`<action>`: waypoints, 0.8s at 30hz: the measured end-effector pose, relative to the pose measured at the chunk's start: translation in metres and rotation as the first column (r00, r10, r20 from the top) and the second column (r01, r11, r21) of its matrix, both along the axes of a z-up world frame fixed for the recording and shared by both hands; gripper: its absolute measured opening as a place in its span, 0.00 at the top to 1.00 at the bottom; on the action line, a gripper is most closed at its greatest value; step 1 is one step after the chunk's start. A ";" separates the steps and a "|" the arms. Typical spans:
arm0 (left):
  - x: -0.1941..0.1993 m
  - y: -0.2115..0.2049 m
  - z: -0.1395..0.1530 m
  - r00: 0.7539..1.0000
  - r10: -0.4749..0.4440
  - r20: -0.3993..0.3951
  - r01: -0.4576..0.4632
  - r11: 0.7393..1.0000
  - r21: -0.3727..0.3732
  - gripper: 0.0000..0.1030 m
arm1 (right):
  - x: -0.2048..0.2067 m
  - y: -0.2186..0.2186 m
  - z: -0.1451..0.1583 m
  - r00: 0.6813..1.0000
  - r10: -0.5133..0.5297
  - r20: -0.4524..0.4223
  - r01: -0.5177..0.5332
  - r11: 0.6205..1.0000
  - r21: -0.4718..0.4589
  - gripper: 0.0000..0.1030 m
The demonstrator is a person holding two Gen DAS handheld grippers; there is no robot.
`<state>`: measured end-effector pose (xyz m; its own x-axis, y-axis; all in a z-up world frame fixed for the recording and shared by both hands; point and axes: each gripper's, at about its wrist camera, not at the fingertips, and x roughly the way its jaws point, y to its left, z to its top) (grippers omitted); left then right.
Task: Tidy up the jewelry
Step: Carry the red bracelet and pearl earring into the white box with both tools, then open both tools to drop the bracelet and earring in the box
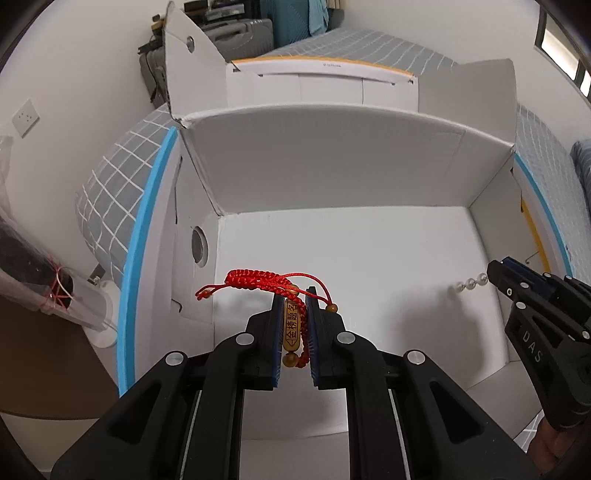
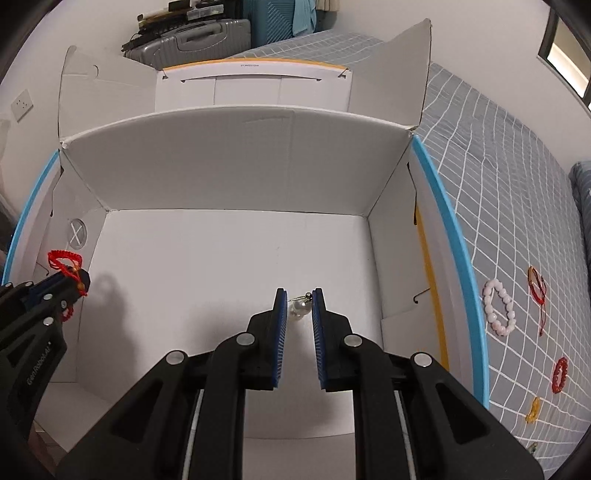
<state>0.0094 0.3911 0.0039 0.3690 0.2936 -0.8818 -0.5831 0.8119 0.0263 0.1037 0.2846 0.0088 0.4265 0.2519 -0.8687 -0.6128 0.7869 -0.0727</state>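
My left gripper (image 1: 293, 295) is shut on a red braided bracelet (image 1: 266, 278) with a gold tag and wooden beads, held above the floor of an open white cardboard box (image 1: 332, 170). It also shows at the left of the right wrist view (image 2: 79, 282). My right gripper (image 2: 299, 295) is shut on a pearl piece (image 2: 298, 308) with a thin metal pin, also over the box floor (image 2: 221, 240). In the left wrist view the right gripper (image 1: 493, 275) holds a short string of pearls (image 1: 469, 284).
More jewelry lies on the grey checked bedspread right of the box: a pink bead bracelet (image 2: 500, 306), a red cord bracelet (image 2: 539, 291), a red bead ring (image 2: 559, 374) and an amber piece (image 2: 532, 410). Suitcases (image 2: 207, 35) stand behind. A clear tube (image 1: 55, 295) lies at left.
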 end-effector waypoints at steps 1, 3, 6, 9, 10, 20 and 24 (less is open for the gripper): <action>0.001 0.001 -0.001 1.000 0.000 -0.006 0.000 1.000 -0.003 0.89 | 0.000 0.000 0.000 1.000 -0.001 -0.002 0.001 1.000 -0.004 0.87; 0.000 0.003 -0.001 1.000 0.007 -0.012 -0.007 1.000 -0.008 0.89 | 0.000 -0.001 0.000 1.000 -0.001 -0.009 0.001 1.000 -0.007 0.87; 0.002 0.002 -0.002 1.000 0.002 -0.020 -0.002 1.000 -0.013 0.89 | -0.001 -0.001 -0.001 1.000 0.001 -0.014 -0.001 1.000 -0.011 0.87; 0.002 0.002 -0.002 1.000 -0.003 -0.023 0.003 1.000 -0.013 0.89 | -0.003 -0.001 0.000 1.000 0.007 -0.003 -0.007 1.000 -0.012 0.87; 0.002 0.002 -0.002 1.000 -0.004 -0.024 0.003 1.000 -0.012 0.89 | 0.003 0.004 -0.002 1.000 0.008 -0.004 -0.008 1.000 -0.009 0.87; 0.000 -0.007 0.014 1.000 -0.014 0.015 0.014 0.999 0.038 0.45 | 0.003 -0.006 0.011 1.000 0.004 0.030 -0.004 1.000 0.018 0.36; -0.004 -0.006 0.026 0.999 0.006 0.051 -0.009 0.999 0.054 0.26 | 0.002 -0.011 0.019 0.998 -0.006 0.055 0.004 0.999 0.035 0.23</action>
<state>0.0055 0.3846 0.0299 0.4102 0.3430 -0.8450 -0.5910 0.8057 0.0402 0.1055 0.2735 0.0278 0.4753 0.2790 -0.8344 -0.6044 0.7927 -0.0791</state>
